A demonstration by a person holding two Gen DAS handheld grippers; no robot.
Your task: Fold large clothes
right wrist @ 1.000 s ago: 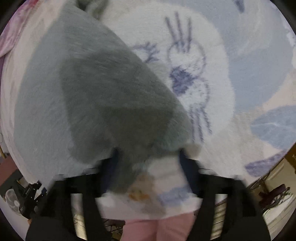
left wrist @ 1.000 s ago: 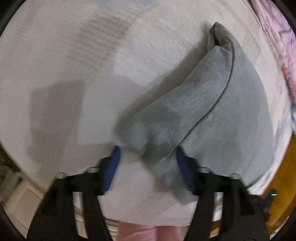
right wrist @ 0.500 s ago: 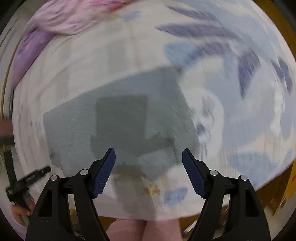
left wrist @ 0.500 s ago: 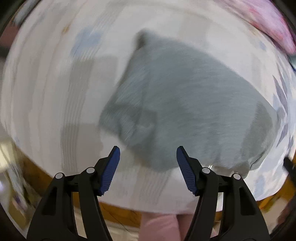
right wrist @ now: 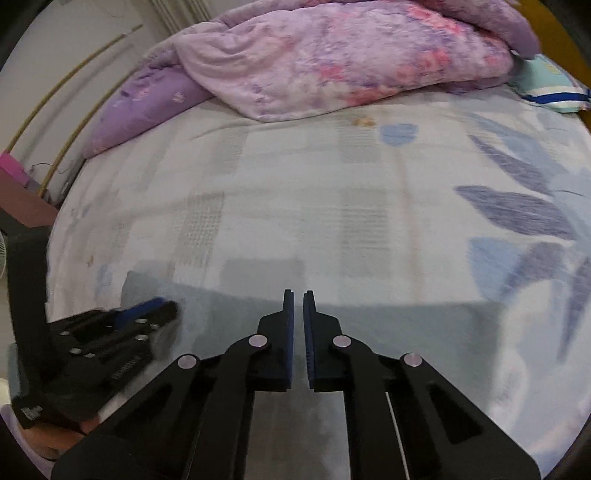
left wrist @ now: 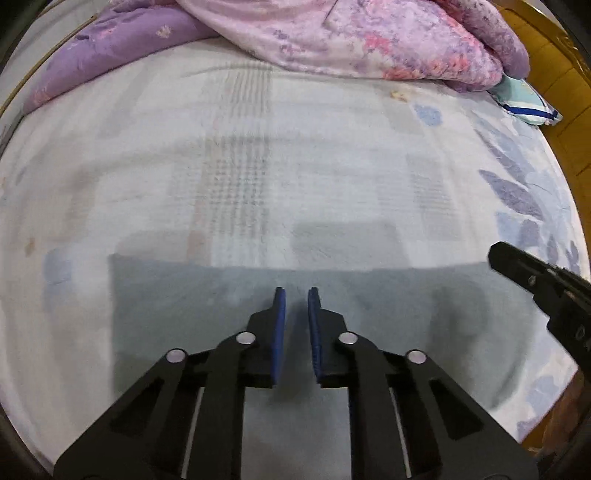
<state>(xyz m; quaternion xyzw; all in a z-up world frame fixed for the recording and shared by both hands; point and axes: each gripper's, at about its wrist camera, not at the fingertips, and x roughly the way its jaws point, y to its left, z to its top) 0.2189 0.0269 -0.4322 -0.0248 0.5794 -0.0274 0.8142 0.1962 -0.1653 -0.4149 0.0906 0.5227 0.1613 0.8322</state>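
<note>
Soft, even indoor light, no glare. Bedsheet (left wrist: pixel 295 155) slightly motion-blurred in both views. Heavy fisheye bend, dark corners at edges.

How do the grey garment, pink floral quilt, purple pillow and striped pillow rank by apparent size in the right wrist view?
1. Grey garment and pink floral quilt: similar; garment is nearer and partly hidden, so unranked.
2. Purple pillow.
3. Striped pillow, partly cut off.

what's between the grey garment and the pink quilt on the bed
Only bare patterned bedsheet lies between the grey garment and the pink quilt; both wrist views show it.
</note>
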